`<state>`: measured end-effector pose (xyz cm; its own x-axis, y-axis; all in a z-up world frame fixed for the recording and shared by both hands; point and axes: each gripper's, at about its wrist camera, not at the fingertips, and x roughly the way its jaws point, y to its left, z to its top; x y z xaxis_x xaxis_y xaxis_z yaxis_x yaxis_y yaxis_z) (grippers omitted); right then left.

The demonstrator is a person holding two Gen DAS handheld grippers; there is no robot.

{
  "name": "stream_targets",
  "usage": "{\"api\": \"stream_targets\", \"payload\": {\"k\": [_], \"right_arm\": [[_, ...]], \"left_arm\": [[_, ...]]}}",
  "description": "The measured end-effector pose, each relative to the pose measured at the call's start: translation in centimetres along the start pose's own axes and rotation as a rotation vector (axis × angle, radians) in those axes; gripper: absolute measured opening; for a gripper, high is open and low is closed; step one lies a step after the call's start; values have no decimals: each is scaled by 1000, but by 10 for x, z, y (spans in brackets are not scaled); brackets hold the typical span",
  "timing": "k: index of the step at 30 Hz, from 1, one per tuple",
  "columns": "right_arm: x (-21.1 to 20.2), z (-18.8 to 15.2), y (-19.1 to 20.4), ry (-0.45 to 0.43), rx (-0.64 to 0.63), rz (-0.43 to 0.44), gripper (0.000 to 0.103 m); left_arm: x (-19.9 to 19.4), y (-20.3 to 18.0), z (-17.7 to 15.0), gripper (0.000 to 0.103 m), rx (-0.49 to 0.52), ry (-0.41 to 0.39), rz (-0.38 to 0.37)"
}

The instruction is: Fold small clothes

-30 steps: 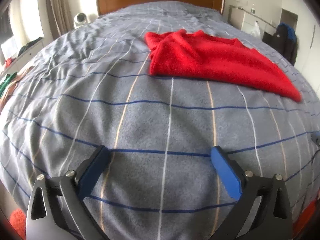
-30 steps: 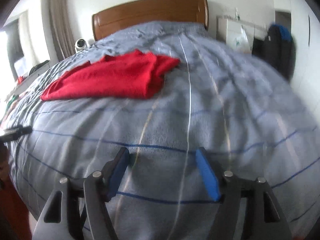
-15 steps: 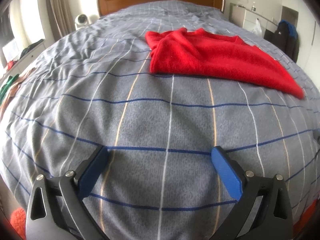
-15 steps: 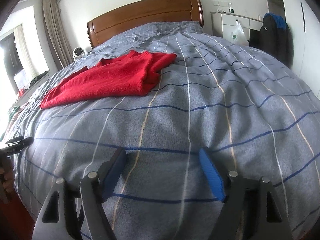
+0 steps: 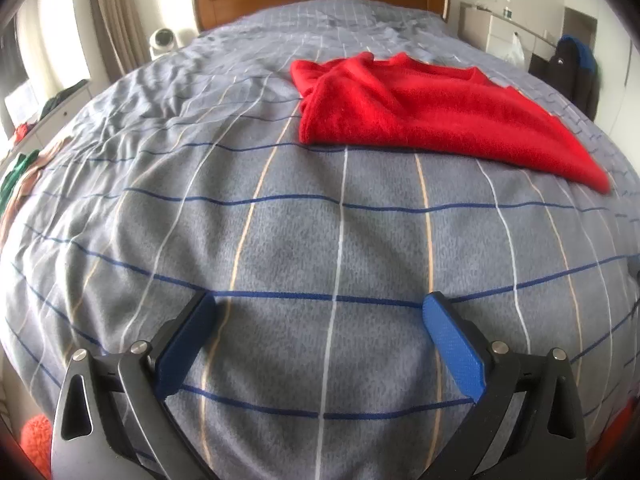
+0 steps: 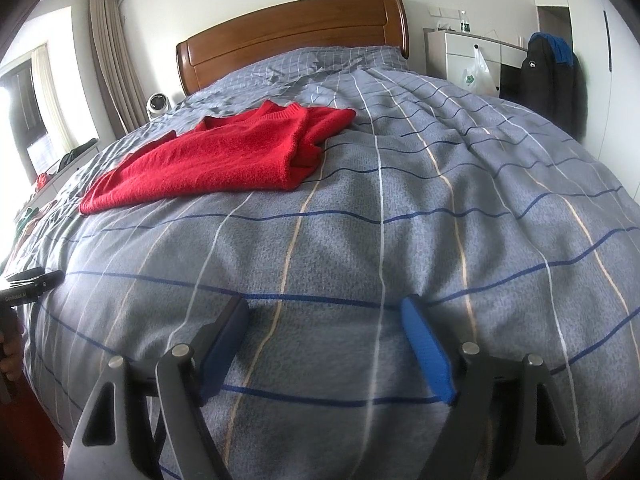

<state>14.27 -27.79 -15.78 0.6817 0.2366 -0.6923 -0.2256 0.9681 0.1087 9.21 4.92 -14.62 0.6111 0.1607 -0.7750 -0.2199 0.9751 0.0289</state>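
1. On the bed (image 5: 280, 240), which has a grey checked cover, a red sweater (image 5: 420, 116) lies well away from both tools, on the half nearer the wooden headboard (image 6: 296, 36).
2. At the left, the left gripper (image 5: 320, 312) hangs over bare cover with its jaws wide and nothing between them. I judge it waits there because the sweater is beyond its reach from this place.
3. From this side the sweater looks already doubled: one thick folded edge faces the left gripper, and a long thin part runs away to the right.
4. Further right, the right gripper (image 6: 326, 312) also has its jaws wide and empty, over bare cover.
5. In its view the sweater (image 6: 224, 160) is to the left, with the neck part toward the headboard.
6. Around the bed stand a small white fan (image 6: 157, 105), curtains, a white cabinet with a plastic bag (image 6: 474, 70), and a dark jacket (image 6: 552, 76).
7. Nothing lies between the tools and the sweater; only the soft wrinkled cover may be caught together with it.
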Motion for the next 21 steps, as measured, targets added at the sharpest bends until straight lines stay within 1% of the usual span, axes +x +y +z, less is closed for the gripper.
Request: {"api": "stream_targets", "payload": {"k": [13,16,19,21], "right_arm": [[0,-1,1,-7,-12,-8,79],[0,-1,1,-8,-12,-9,80],[0,-1,2,-5,-14,-13,80],[-1,0,2,4,-17,-18,80]], "left_arm": [[-2,0,-2,103,4,-7,1],[-5,1,-2,102,-4,-5,-12],[-15,1,-3,102,1,-31,-48],[-20,-1,-3,102,16,-55,-51]]}}
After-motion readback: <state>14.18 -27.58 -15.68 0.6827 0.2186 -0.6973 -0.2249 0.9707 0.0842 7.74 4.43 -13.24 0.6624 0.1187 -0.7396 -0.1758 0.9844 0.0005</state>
